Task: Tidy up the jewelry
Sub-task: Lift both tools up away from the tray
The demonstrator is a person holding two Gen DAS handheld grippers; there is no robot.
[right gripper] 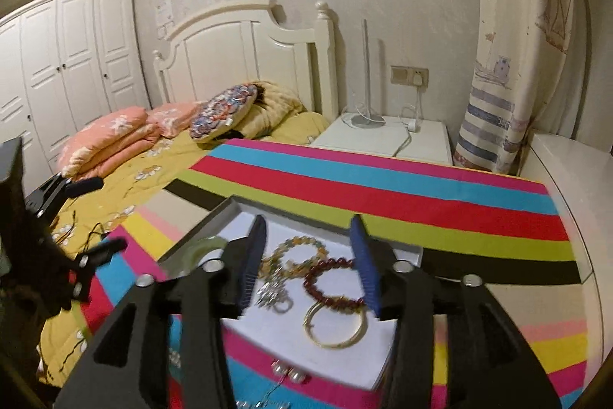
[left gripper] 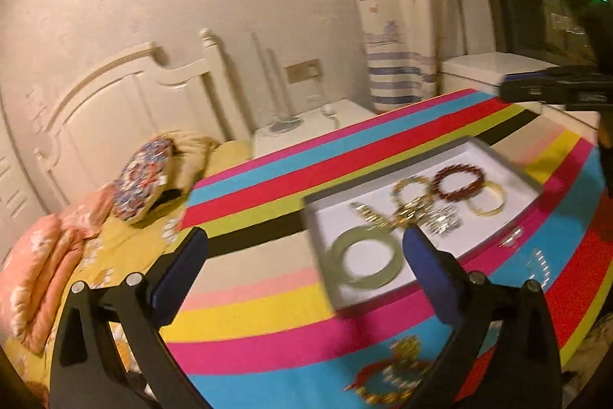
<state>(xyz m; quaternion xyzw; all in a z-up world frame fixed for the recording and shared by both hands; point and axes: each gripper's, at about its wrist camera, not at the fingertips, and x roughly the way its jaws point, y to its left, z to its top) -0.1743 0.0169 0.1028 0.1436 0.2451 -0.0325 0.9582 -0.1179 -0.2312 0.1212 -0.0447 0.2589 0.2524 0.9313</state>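
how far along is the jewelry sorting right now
Done: the green bangle, red bead bracelet and gold bangle lie in the white tray. In hand: nothing; both grippers' jaws stand open. Left: red-and-gold pieces and a pearl piece on the striped cloth.

Both wrist cameras look down along their fingers, close above the striped worktop (left gripper: 268, 313), sharing the white tray (right gripper: 214, 217).

R gripper (right gripper: 310, 263) hangs over white tray (right gripper: 398, 252) w/ jaws apart, nothing btwn pads. In tray: red bead bracelet (right gripper: 329, 280), gold bangle (right gripper: 335, 328) touching it, amber bead bracelet (right gripper: 302, 246), green bangle (right gripper: 208, 246). Striped cloth (right gripper: 383, 179) underneath.
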